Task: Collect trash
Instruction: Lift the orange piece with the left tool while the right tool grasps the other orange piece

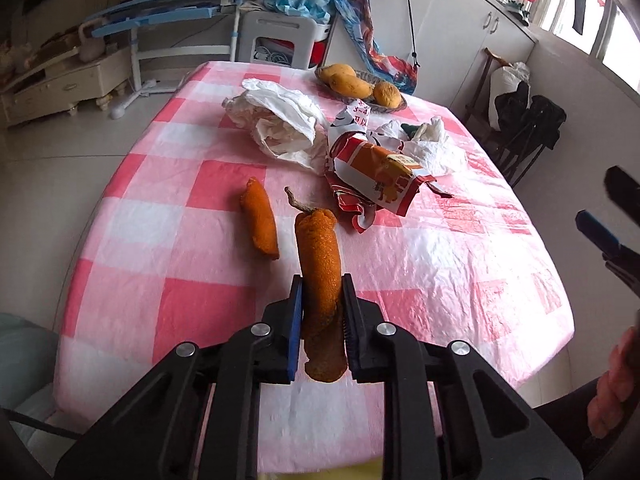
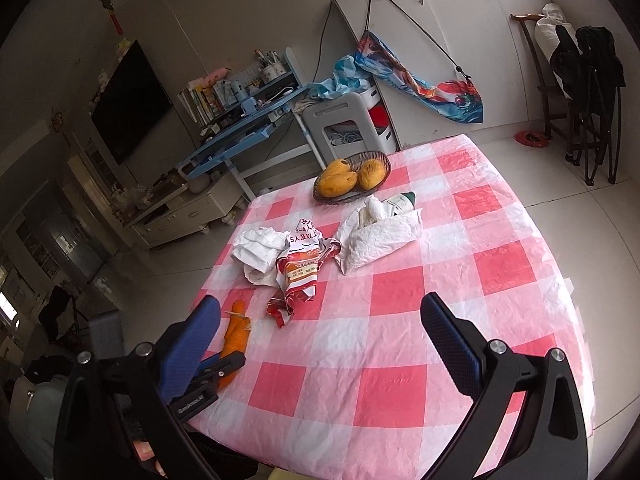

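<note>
1. Left gripper (image 1: 320, 292) is clamped on an orange peel (image 1: 320, 264), which stands up between the jaws above the near edge of the table (image 1: 480, 280), its dry stem end pointing away.
2. Right gripper (image 2: 320, 316) hangs with its jaws wide apart and nothing between them, over the near part of the table; the left gripper and its peel show at the lower left of the right view.
3. Second peel (image 1: 260, 220) lies flat on the cloth, just left of the held one and apart from it.
4. Torn red, orange and white wrapper (image 2: 300, 272) lies past the peels near the table's middle; one flap reads "5人及以上", with a partly hidden "3-4人" line above it. Its smaller print cannot be read.
5. Crumpled white bag (image 1: 280, 120) sits just left of the wrapper; a second white bundle (image 2: 380, 236) lies to its right, with a dark-capped item tucked behind it.
6. Wicker basket (image 2: 380, 160) at the far edge holds three mangoes (image 2: 338, 182).
7. Pink-and-white checked plastic cloth covers the table. Beyond it stand a blue desk (image 2: 240, 132), a wall-mounted TV (image 2: 132, 100), white cabinets (image 2: 460, 40) and a chair (image 2: 580, 80) draped with dark clothes, all on a pale tiled floor.
</note>
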A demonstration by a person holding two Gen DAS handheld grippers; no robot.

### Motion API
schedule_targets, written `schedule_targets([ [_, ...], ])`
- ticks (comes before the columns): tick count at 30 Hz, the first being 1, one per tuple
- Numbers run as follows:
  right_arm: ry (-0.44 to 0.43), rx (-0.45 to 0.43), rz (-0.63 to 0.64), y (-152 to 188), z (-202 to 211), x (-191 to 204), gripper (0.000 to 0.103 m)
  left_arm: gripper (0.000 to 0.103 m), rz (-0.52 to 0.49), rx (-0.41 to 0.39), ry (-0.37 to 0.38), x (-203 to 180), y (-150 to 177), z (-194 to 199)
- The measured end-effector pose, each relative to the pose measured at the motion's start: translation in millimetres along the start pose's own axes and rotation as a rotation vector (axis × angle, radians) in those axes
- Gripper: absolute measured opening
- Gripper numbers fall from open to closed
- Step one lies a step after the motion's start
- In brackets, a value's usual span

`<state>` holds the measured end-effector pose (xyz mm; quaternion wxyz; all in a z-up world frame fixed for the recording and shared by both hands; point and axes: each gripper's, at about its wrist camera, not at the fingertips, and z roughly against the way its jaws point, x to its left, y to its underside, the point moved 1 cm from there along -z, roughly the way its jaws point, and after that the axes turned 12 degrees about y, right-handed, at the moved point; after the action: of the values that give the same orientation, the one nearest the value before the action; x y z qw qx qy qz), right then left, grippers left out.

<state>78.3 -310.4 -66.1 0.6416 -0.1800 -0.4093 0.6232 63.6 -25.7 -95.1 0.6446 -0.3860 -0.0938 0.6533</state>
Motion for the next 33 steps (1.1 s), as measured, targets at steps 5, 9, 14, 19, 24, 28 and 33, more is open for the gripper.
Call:
schedule_targets([
  [5, -0.009, 0.028, 0.100, 11.5, -7.3, 20.9, 0.096, 0.018, 0.083, -0.088, -0.024, 18.3, 10.0, 42.8],
  [9, -0.028, 0.092, 0.233, 31.8, -21.8, 51.6, 0.096, 0.018, 0.146, -0.161, -0.055, 36.3, 10.2, 70.8],
  [14, -0.049, 0.142, 0.387, 58.8, -35.3, 86.0, 0.096, 0.018, 0.161, -0.210, -0.053, 41.5, 6.5, 85.7],
  [19, -0.105, 0.182, 0.419, 62.8, -49.4, 106.7, 0.089, 0.018, 0.166, -0.273, -0.045, 40.8, 3.1, 101.4],
  [24, -0.113, 0.227, 0.466, 62.4, -77.1, 133.6, 0.078, 0.018, 0.170, -0.326, -0.046, 40.5, 0.2, 115.9],
  [28, -0.081, 0.242, 0.487, 58.5, -106.2, 150.3, 0.071, 0.018, 0.179, -0.343, -0.037, 42.4, -2.1, 122.7],
  [33, -0.013, 0.287, 0.437, 51.1, -140.8, 154.6, 0.058, 0.018, 0.179, -0.338, -0.024, 40.9, -3.5, 119.8],
])
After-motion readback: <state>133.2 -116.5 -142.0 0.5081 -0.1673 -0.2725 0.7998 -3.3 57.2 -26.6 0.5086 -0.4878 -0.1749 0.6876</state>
